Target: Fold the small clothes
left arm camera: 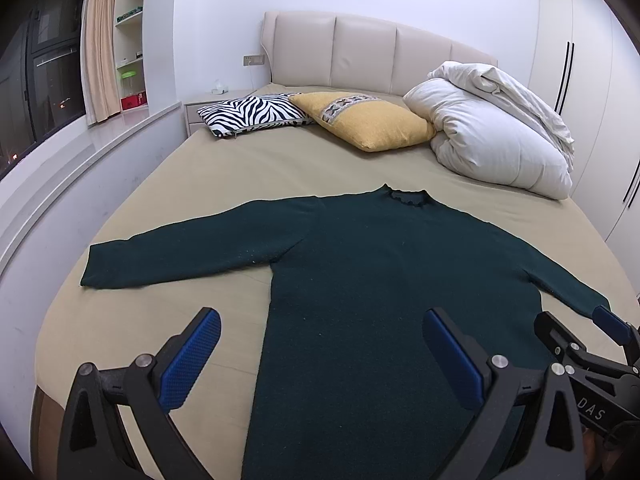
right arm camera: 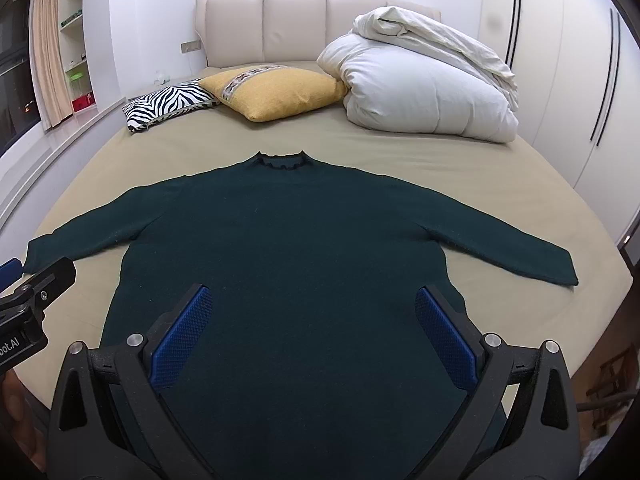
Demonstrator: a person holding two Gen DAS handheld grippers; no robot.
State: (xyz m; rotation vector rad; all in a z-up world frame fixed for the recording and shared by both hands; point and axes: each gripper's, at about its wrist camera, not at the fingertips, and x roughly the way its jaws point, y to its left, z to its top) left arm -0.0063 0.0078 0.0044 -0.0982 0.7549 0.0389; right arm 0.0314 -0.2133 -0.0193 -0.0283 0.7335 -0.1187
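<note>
Sweater (right arm camera: 296,248) flat on bed (right arm camera: 480,168); both grippers spread wide, marked "DAS" on right gripper (left arm camera: 592,322), maybe "bot.AI" on left gripper (right arm camera: 24,276).

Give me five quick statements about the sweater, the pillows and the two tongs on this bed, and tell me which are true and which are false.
1. The dark green sweater lies flat on the bed sheet with both sleeves spread out. True.
2. The left tongs are shut on a sleeve. False: they are open and hold nothing.
3. The yellow cushion sits between the zebra-print pillow and the rolled white duvet. True.
4. The sweater's collar points toward the camera. False: it points toward the headboard.
5. The right tongs are open above the sweater's lower body. True.
</note>
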